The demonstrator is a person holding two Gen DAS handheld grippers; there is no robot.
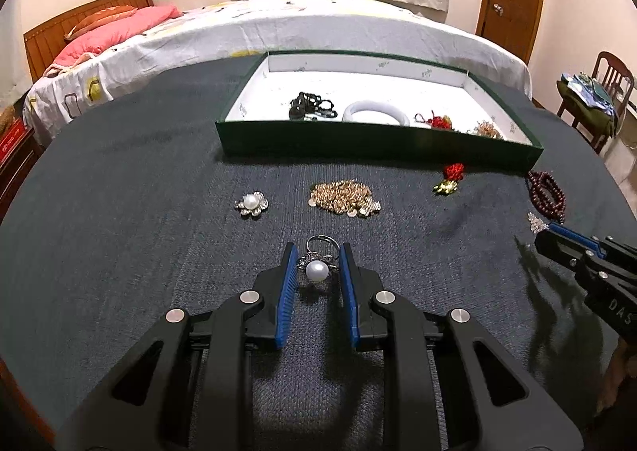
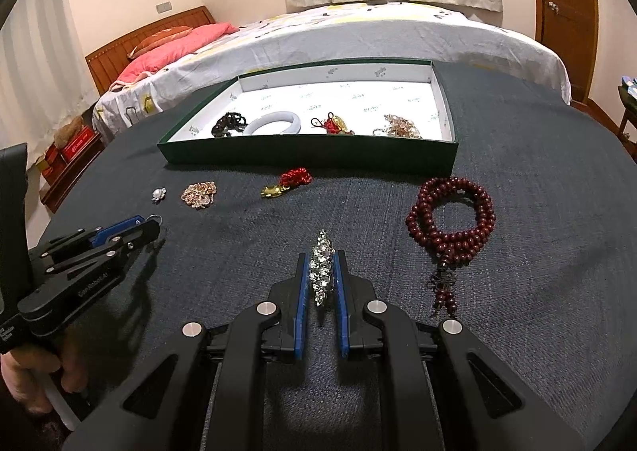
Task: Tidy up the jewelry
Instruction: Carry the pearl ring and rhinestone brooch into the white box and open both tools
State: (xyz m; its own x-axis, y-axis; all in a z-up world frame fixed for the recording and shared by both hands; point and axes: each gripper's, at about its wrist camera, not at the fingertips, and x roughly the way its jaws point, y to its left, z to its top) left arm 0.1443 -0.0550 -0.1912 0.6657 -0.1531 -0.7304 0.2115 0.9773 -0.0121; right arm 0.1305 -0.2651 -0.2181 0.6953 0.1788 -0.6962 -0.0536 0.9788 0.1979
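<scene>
In the left wrist view my left gripper (image 1: 317,251) is shut on a pearl ring (image 1: 317,269), its blue pads pressing the flower setting on both sides, just above the dark table cloth. In the right wrist view my right gripper (image 2: 321,256) is shut on a long crystal brooch (image 2: 322,271) that stands on edge between the pads. The green box (image 1: 378,148) with a white inside lies beyond, holding a black bead bracelet (image 1: 312,106), a white bangle (image 1: 376,112), a red knot charm (image 1: 438,121) and a gold chain (image 1: 485,129).
Loose on the cloth lie a pearl flower brooch (image 1: 251,204), a gold chain heap (image 1: 344,198), a red tassel charm (image 1: 450,178) and a dark red bead string (image 2: 452,216). A bed (image 1: 318,24) stands behind the table and a chair (image 1: 597,104) at the right.
</scene>
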